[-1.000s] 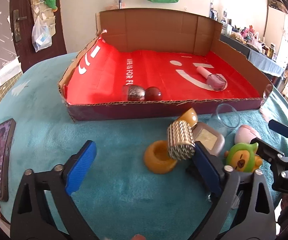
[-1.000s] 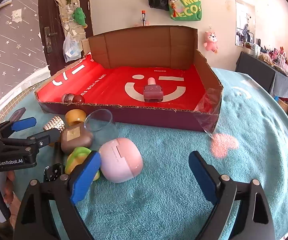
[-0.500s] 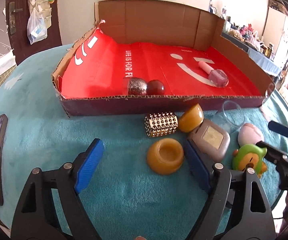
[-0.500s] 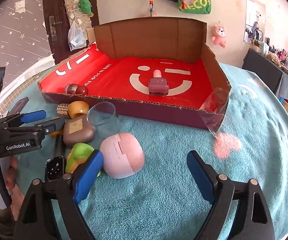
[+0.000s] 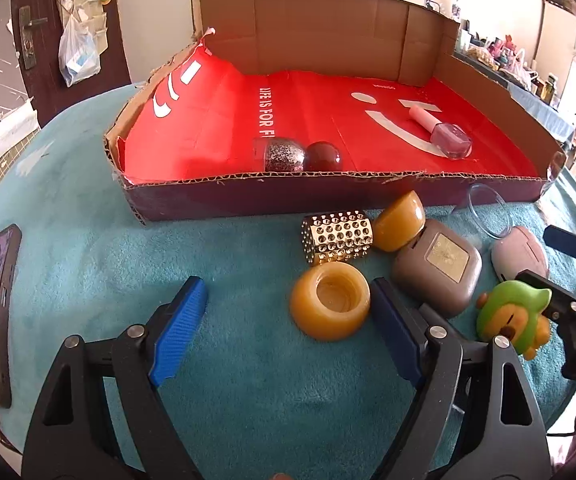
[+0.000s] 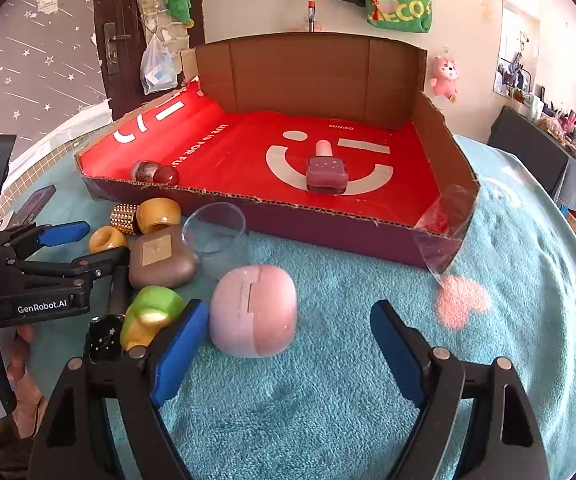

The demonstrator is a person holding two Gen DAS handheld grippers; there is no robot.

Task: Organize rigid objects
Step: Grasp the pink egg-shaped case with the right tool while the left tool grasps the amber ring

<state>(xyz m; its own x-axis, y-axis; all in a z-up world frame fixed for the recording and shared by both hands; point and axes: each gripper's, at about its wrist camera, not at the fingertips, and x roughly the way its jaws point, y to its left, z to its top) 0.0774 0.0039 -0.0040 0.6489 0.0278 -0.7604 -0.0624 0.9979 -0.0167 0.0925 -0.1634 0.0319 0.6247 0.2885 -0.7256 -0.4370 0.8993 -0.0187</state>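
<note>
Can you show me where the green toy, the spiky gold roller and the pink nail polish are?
green toy (image 5: 512,312), left wrist view, on its green head
gold roller (image 5: 338,238), left wrist view, on its studded side
nail polish (image 6: 326,172), right wrist view, on the bottle body

Both wrist cameras look steeply down from close over the bench's (image 5: 88,248) near edge, sharing the cardboard tray (image 5: 328,196) (image 6: 328,224) and the clutter before it.

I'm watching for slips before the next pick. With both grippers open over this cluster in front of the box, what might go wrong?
1. The gold studded cylinder lies on its side touching an amber ring; a nudge may roll it.
2. The clear cup is tipped beside the brown case, easily knocked.
3. The left gripper and right gripper stand close together and might collide.
</note>
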